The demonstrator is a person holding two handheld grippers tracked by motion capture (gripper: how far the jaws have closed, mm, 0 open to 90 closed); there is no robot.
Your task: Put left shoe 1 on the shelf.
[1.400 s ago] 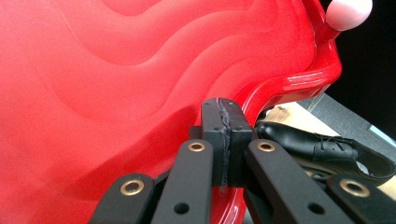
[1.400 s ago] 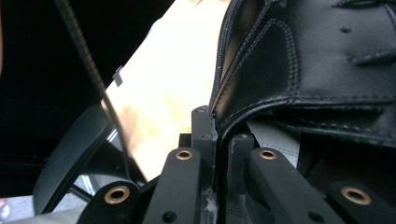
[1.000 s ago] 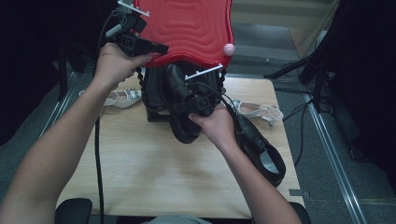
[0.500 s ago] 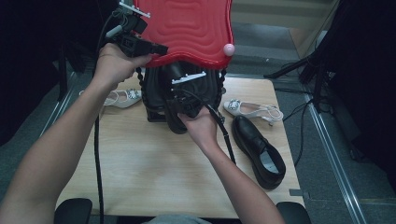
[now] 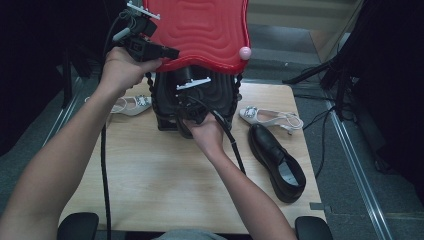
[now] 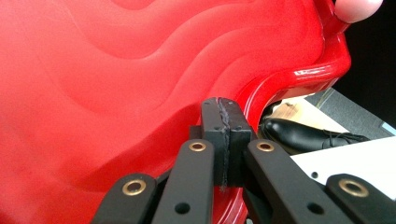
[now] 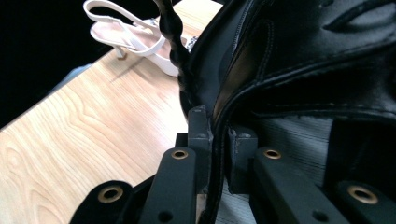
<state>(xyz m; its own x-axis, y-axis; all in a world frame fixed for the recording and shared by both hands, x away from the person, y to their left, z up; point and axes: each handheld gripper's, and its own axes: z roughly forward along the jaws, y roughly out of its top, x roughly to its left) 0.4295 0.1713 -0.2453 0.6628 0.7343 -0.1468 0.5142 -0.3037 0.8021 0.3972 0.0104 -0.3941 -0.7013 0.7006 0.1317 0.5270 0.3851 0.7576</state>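
Taking the black bag (image 5: 197, 100) at the table's far middle as my landmark: left of it lies a white sandal (image 5: 131, 104). My left gripper (image 5: 167, 51), above the bag, has its jaws pressed together on the edge of the raised red lid (image 5: 200, 30). My right gripper (image 5: 186, 112) pinches the bag's front rim. Right of the bag lie a second white sandal (image 5: 270, 117) and a black shoe (image 5: 277, 161).
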